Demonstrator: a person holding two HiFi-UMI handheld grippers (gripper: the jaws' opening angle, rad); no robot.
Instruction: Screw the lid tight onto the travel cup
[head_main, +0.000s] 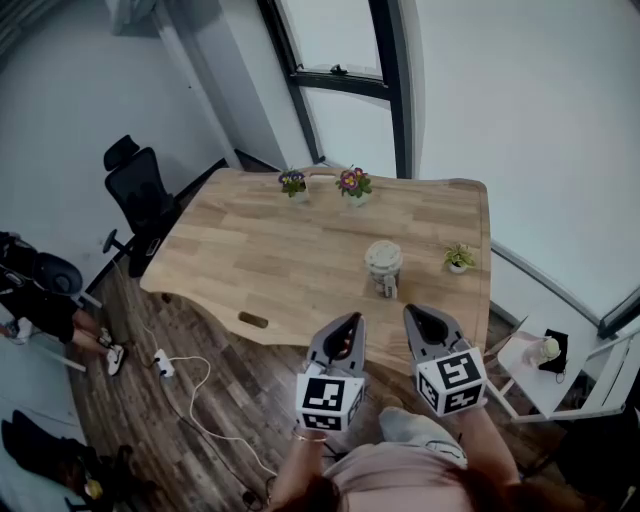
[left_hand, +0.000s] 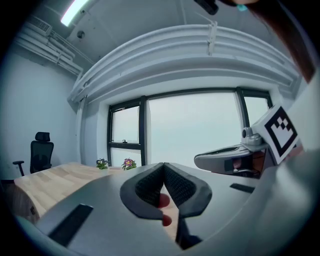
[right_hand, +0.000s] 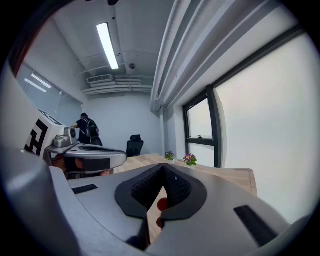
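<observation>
Pale cylindrical travel cup (head_main: 384, 268): upright on the light wooden table (head_main: 250, 250), right of centre and toward the near edge. Its top is wider than its body (too small here to tell how the lid sits). Nothing touches it.

Left gripper (left_hand: 163, 165): the two dark ribbed pads are pressed together with nothing between them. In the head view it is held over the floor, just short of the table's near edge and apart from the cup.

Right gripper (right_hand: 163, 166): pads likewise pressed together, empty, just beside the left one and level with it.

Other items: two small pots of purple flowers (head_main: 322, 183) at the far edge, a small green potted plant (head_main: 458, 258) right of the cup, and a black office chair (head_main: 140, 195) off the table's left side.
</observation>
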